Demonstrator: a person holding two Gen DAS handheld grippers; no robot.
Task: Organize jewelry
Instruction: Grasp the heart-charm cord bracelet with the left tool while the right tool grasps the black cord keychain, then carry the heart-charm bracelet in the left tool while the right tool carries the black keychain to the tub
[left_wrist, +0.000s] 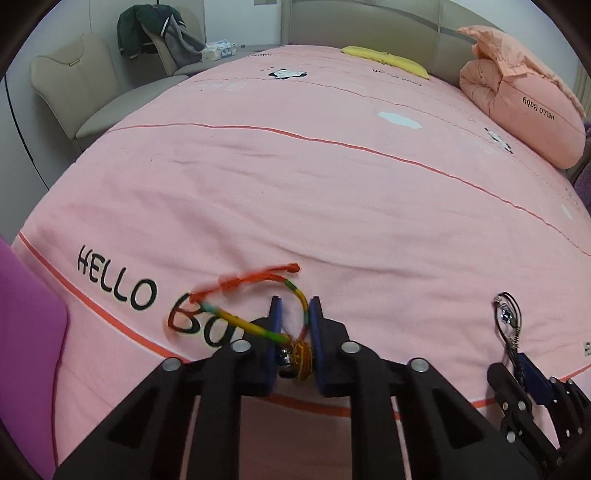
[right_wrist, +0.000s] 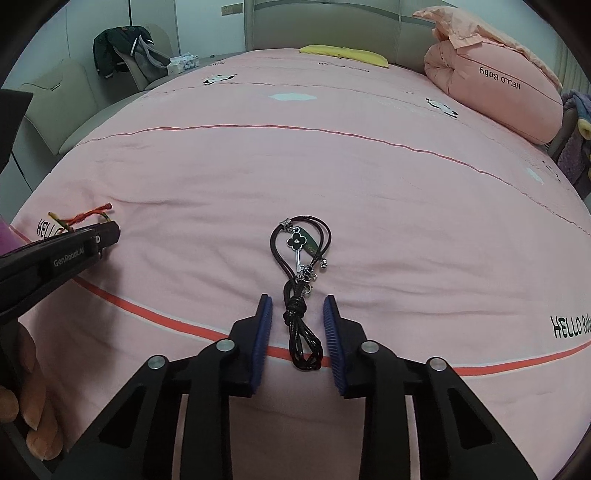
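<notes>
My left gripper (left_wrist: 295, 306) is shut on a braided bracelet (left_wrist: 251, 295) of orange, yellow and green cord, holding it by its tasselled end just above the pink bedspread (left_wrist: 332, 192). The bracelet is blurred. In the right wrist view the bracelet (right_wrist: 79, 216) sticks out of the left gripper (right_wrist: 110, 230) at far left. My right gripper (right_wrist: 297, 306) is open, its jaws on either side of a black cord necklace (right_wrist: 301, 266) with a flower-and-key pendant lying flat on the bedspread (right_wrist: 332, 177). The necklace also shows in the left wrist view (left_wrist: 508, 317).
A rolled peach duvet (right_wrist: 495, 88) and a yellow pillow (right_wrist: 343, 53) lie at the bed's far end. Beige chairs (left_wrist: 74, 96) with a dark jacket (left_wrist: 147, 29) stand along the left side. A magenta object (left_wrist: 26, 332) sits at the near left.
</notes>
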